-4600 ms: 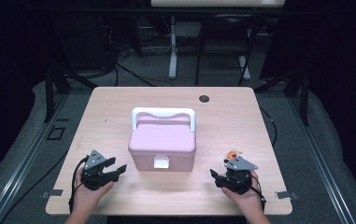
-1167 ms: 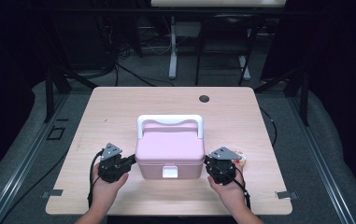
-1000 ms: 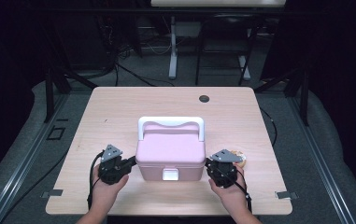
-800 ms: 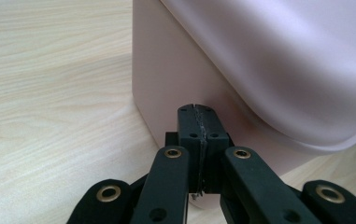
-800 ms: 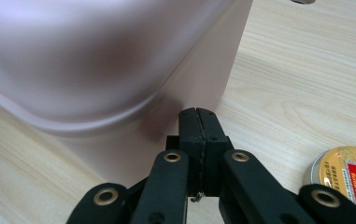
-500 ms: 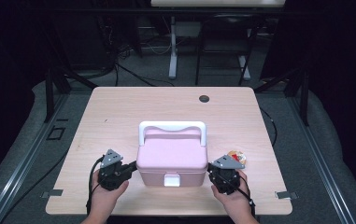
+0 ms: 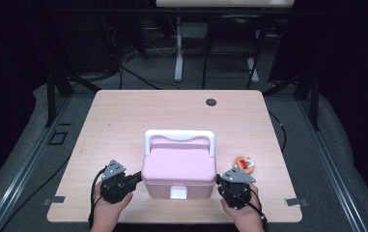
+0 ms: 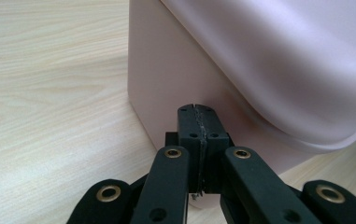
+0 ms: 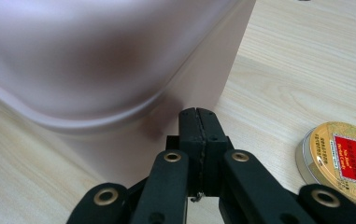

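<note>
1. Firstly, writing: the round tin carries a red label with light lettering on its gold lid — too small and blurred to read, possibly a brand name. No text shows on the pink box.
2. Pink box: rectangular plastic case, pale pink, with rounded lid edges, a white carry handle standing at the back of the lid and a white latch at the front centre. It stands on the wooden table, near the front edge, between the two grippers.
3. Left gripper: jaws pressed together, nothing between them; the tips sit against the lower left side wall of the box, or just short of it.
4. Right gripper: jaws likewise together and empty, tips at the lower right side wall.
5. Tin location: on the table just right of the box, beside the right gripper, apart from both.
6. Count — one box, one tin, two grippers, one dark round cap near the table's far edge.
</note>
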Available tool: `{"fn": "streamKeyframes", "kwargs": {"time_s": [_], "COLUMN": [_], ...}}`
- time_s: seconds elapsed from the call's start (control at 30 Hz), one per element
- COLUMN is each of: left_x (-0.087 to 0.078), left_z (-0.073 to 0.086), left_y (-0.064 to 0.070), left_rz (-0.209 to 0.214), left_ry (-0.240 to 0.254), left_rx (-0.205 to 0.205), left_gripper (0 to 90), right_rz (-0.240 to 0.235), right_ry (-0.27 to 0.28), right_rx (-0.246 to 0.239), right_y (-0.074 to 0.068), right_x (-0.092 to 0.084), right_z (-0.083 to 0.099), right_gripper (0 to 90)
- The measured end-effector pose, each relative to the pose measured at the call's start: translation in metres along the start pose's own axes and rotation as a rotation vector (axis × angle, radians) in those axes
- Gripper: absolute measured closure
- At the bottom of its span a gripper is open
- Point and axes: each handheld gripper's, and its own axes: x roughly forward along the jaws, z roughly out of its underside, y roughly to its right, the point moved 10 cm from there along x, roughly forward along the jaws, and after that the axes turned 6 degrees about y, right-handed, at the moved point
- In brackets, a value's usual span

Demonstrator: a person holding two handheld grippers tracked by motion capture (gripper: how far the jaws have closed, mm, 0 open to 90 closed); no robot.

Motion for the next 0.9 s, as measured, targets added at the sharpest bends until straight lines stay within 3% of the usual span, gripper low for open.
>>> {"fn": "streamKeyframes", "kwargs": {"time_s": [0.37, 0.9], "left_x": [-0.0019, -0.0033], "left_z": [0.0017, 0.0031], "left_y": [0.0034, 0.0047], "left_rz": [0.020, 0.038], "left_ry": [0.003, -0.001], "left_rx": [0.022, 0.010], "left_gripper": [90.0, 89.9], "right_rz": [-0.014, -0.015], "right_ry": [0.013, 0.016], "right_rx": [0.000, -0.005], "right_y": [0.0002, -0.0002], "right_x": [-0.0045, -0.0080], "right_z": [0.0030, 0.0049], "right_gripper": [90.0, 89.8]}}
